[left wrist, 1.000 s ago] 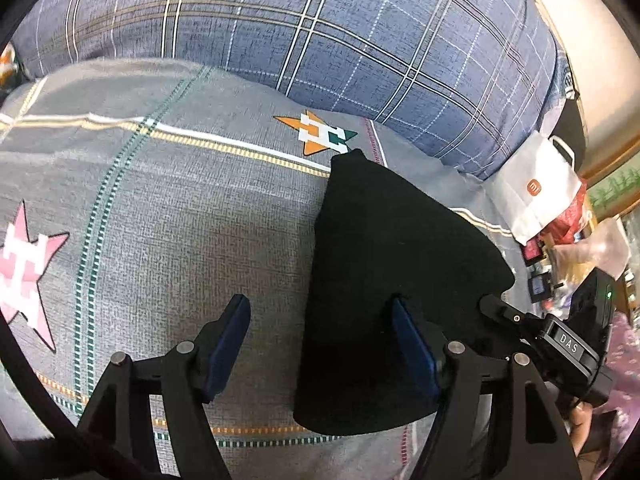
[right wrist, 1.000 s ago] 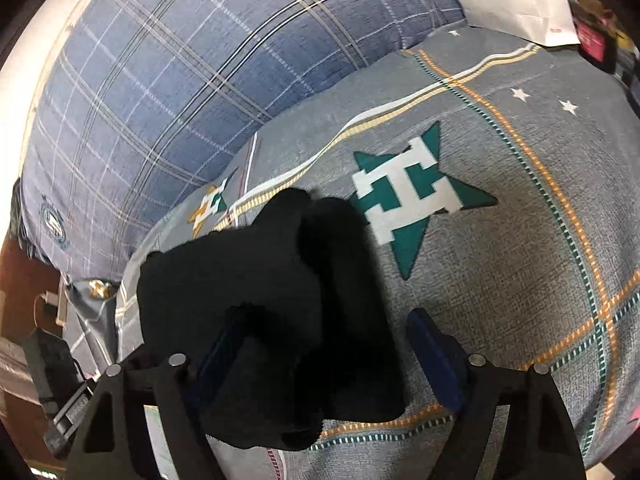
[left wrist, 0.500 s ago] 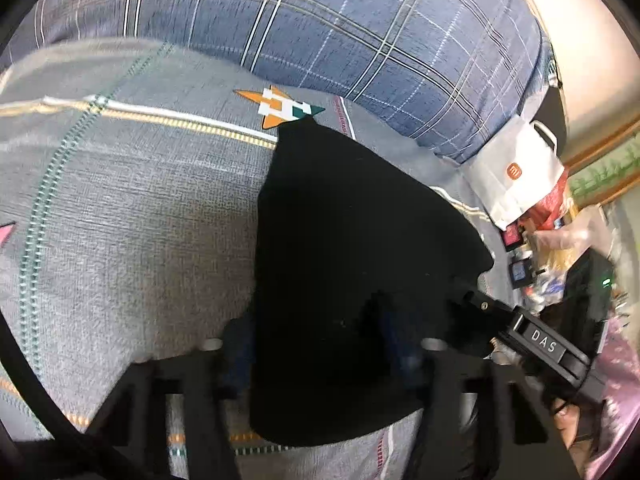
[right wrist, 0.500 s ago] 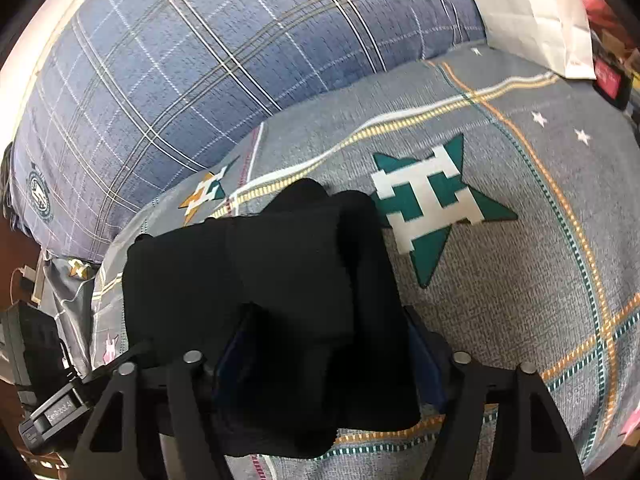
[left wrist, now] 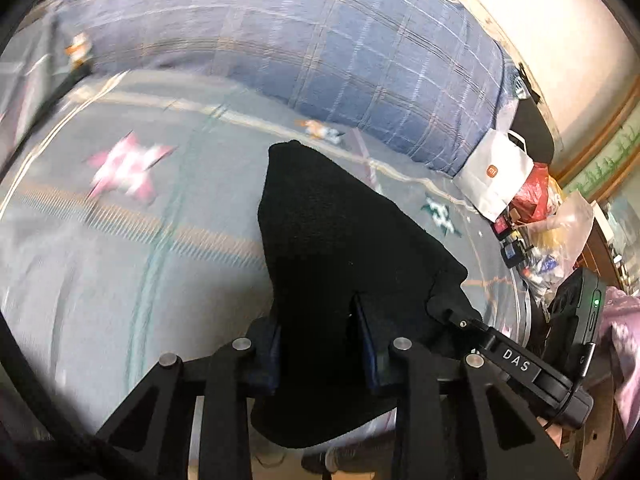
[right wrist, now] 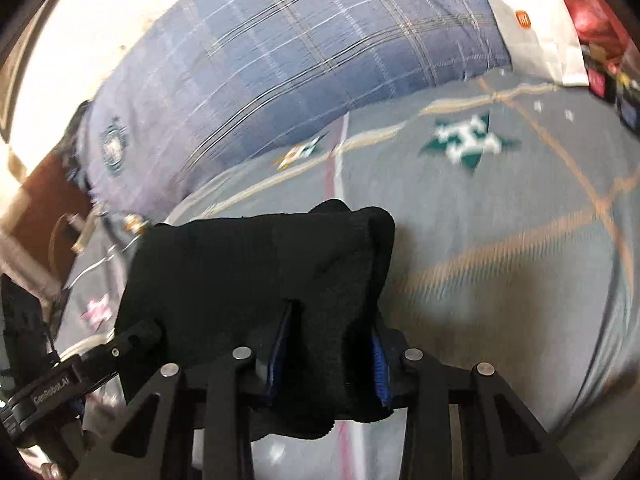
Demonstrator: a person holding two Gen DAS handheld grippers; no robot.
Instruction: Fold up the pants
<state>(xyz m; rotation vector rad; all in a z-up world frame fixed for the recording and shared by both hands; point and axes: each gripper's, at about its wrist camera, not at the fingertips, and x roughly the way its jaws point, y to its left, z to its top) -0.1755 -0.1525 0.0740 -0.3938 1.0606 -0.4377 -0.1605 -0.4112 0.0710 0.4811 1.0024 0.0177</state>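
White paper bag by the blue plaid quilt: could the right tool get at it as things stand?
Probably not: the right tool, jaws closing, already has the black pants between its pads, and the white paper bag lies far across the bed.

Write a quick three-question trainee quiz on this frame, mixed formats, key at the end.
1. True or false: the black pants lie flat on the bed with neither gripper touching them.
2. What sits between the jaws of the left gripper and the right gripper?
3. Which item stands at the end of the blue plaid quilt? A) white paper bag B) laundry basket C) wooden chair

Key:
1. False; both grippers' jaws are closing on the fabric.
2. Black pants fabric.
3. A, the white paper bag.
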